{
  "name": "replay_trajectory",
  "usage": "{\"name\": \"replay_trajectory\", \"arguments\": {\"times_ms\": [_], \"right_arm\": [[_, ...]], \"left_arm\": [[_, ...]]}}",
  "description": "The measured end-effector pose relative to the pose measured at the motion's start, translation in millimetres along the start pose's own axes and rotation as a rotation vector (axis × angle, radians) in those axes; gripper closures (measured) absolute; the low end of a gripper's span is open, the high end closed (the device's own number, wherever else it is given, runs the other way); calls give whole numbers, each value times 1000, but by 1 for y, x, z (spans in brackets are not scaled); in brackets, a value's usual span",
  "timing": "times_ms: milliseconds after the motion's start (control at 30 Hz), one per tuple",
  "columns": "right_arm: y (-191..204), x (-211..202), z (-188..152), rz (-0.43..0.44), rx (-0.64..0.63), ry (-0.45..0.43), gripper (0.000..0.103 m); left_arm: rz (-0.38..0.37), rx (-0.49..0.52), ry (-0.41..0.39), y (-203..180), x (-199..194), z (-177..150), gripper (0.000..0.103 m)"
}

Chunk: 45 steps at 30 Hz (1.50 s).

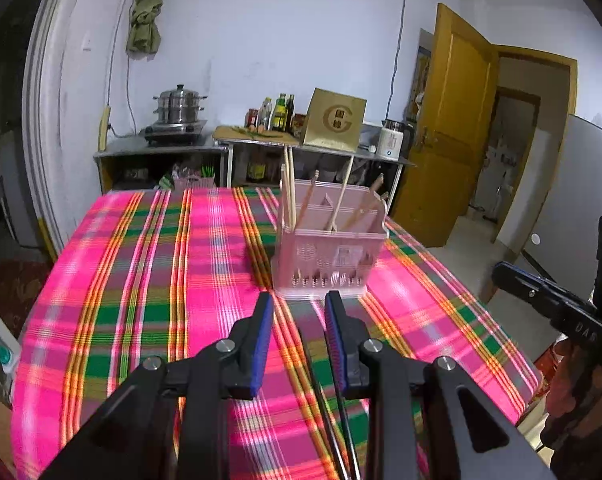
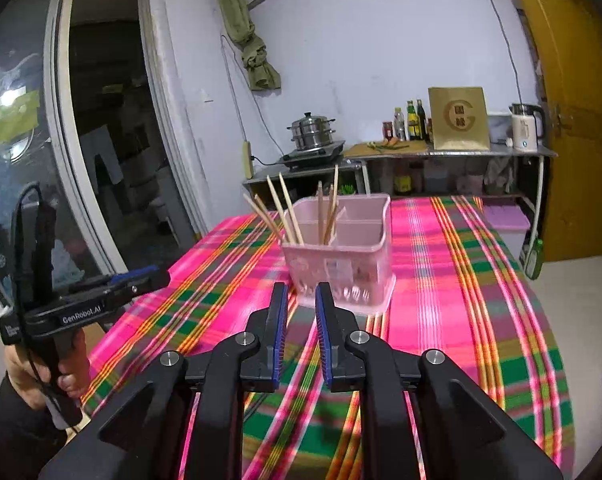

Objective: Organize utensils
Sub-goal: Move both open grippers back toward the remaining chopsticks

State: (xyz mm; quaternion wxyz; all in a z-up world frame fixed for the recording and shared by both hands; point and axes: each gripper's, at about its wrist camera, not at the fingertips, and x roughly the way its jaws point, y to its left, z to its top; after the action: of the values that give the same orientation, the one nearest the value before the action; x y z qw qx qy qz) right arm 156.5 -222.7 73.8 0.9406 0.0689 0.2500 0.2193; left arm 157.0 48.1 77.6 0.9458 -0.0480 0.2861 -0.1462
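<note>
The left gripper (image 1: 299, 300) hovers low over the tabletop (image 1: 141, 280), its blue-padded fingers (image 1: 263, 320) parted with nothing between them. Beneath and just behind its fingers, two thin dark sticks (image 1: 333, 420), most likely chopsticks, lie side by side on the checked cloth, running back under the gripper toward the person. Straight ahead, close to the fingertips but not touching, stands the pink utensil basket (image 1: 327, 256), divided into compartments, with several pale wooden chopsticks (image 1: 289, 188) leaning in it.

The right gripper (image 2: 301, 292) is likewise released, its fingers a narrow gap apart and holding nothing. It too points at the basket (image 2: 341, 264), which sits just beyond its tips; from this side the chopsticks (image 2: 285, 212) lean out over the left rim, and the right-hand compartments look empty. Off to its left the other gripper is seen side-on in the person's hand (image 2: 61, 376).

Beyond the basket, well apart, a counter carries a steamer pot (image 2: 311, 132), bottles and a kettle.

The step in hand seems to be fetching the next pieces: most chopsticks are already stowed, and the dark pair looks like what remains. The next move probably calls for the left gripper to draw back and dip, close on the thin sticks flat against the cloth, then lift and tip them upright into a compartment. Slim rods on fabric may roll or slip from the pads.
</note>
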Motion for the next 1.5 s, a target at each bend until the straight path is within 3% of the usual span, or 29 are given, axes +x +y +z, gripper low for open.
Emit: {"name": "replay_trajectory", "arguments": {"times_ms": [267,600,867,1200,1400,1500], "right_arm": [[-6,-9,-37,-11,52,40,85],[-3,0,-59,-2,70,88,85],[-1,21,-66,-3,71,136,85],[-5,35,-72,-12,85,169,85],[-8,46,-71,-16,89,187,85],[-9,55,-71,-14,93,203,85]], "left_arm": [[-1,-18,43,-5,-8,-42,75],[-5,-30,101,-5,2,-70,75],[-6,-24,161,-5,31,-68,75],[-8,-36,299,-8,100,-63,75],[5,-28,340,-11,130,-62,75],[24,0,338,-12,137,-62,83]]}}
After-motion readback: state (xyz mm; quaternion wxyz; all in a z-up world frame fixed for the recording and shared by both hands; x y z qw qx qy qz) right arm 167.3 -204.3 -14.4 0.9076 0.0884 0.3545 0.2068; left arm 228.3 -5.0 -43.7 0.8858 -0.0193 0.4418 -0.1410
